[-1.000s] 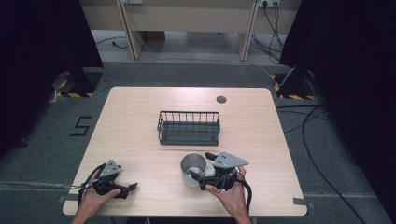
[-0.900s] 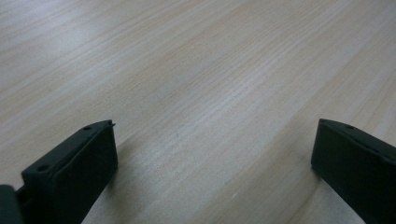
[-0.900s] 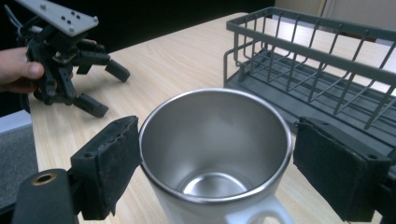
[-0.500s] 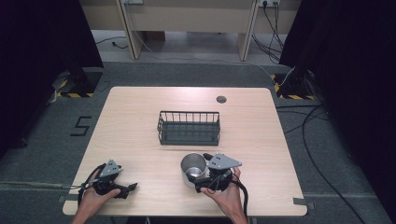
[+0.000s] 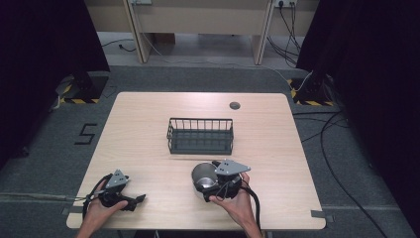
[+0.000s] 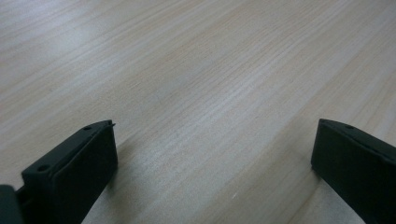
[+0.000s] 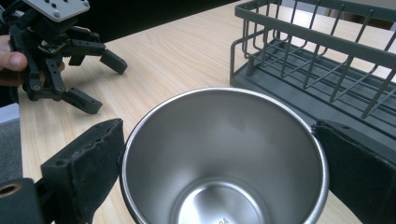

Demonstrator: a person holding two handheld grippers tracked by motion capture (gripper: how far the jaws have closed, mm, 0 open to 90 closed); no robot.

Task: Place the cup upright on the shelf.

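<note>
Steel cup (image 7: pixel 224 158) upright, empty, near table (image 5: pixel 148 129) front edge, just before empty wire basket (image 5: pixel 200 135). Right gripper (image 7: pixel 219 172) jaws just opening, flanking cup's rim, contact unclear. Left gripper (image 6: pixel 210 154) wide, holding nothing. Cup-bottom stamp unreadable.

A lab set up for recording handling work, not a home or a shop

A lone light-wood counter (image 5: pixel 148 129) stands on grey carpet (image 5: pixel 59 163); black curtains (image 5: pixel 44 39) hang to its left and right; behind it, a pale bench (image 5: pixel 198 15) with wall sockets and loose cables (image 5: pixel 341 148) trailing down over the floor beside the counter; yellow-and-black hazard tape (image 5: pixel 74 100) marks stand feet off its two far corners; a "5" (image 5: pixel 86 134) is taped on the carpet just left of it; tape tabs (image 5: pixel 322 216) fix its near corners.
</note>
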